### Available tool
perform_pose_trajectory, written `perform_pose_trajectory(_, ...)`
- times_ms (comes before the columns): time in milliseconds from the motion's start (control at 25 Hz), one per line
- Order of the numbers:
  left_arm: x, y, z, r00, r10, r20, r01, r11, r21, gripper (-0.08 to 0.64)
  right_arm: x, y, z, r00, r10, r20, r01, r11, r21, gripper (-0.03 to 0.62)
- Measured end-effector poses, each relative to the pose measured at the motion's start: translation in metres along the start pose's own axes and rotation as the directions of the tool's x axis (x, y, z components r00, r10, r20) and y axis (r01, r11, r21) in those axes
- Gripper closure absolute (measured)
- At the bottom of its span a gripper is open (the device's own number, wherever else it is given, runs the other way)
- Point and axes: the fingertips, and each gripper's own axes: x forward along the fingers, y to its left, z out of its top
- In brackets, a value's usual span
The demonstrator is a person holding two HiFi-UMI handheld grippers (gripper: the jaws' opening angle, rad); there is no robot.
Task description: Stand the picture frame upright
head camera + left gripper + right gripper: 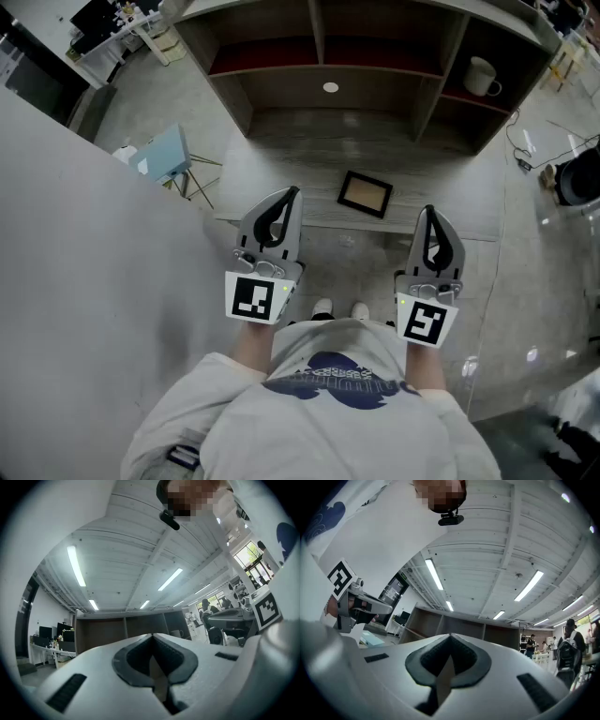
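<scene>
My left tongs [292, 193] and right tongs [428, 212], both closed on nothing, hang short of the tabletop [281, 155] where the picture frame [365, 194] lies flat near the front edge, presumably poised to raise it.

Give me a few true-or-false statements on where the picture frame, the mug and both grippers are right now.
The picture frame lies flat on the desk. True.
The left gripper holds the frame. False: it is shut on nothing, clear of the frame.
A white mug stands in the right shelf compartment. True.
The right gripper is wide open. False: it is shut and empty.
</scene>
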Motion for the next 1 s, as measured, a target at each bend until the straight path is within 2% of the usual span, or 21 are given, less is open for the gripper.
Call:
perform_pose_trajectory(680, -0.004, -0.003, -0.003, 1.000, 0.009, -0.028, -0.009, 1.000, 0.002, 0.555, -0.005, 0.001, -0.004, 1.000, 0.004, -0.018, -0.005, 1.000, -0.019, 0.595)
perform_pose_trajectory(840, -0.004, -0.001, -0.007, 0.999, 0.004, -0.051, -0.004, 1.000, -0.018, 0.554, -0.007, -0.007, -0.005, 1.000, 0.024, -0.005, -0.024, 0.997, 0.075, 0.595)
perform_pose_trajectory(1000, -0.004, 0.002, -0.012, 0.995, -0.025, -0.091, 0.024, 1.000, -0.018, 0.555, -0.009, -0.026, -0.005, 0.999, 0.039, 0.014, -0.041, 0.980, 0.195, 0.595)
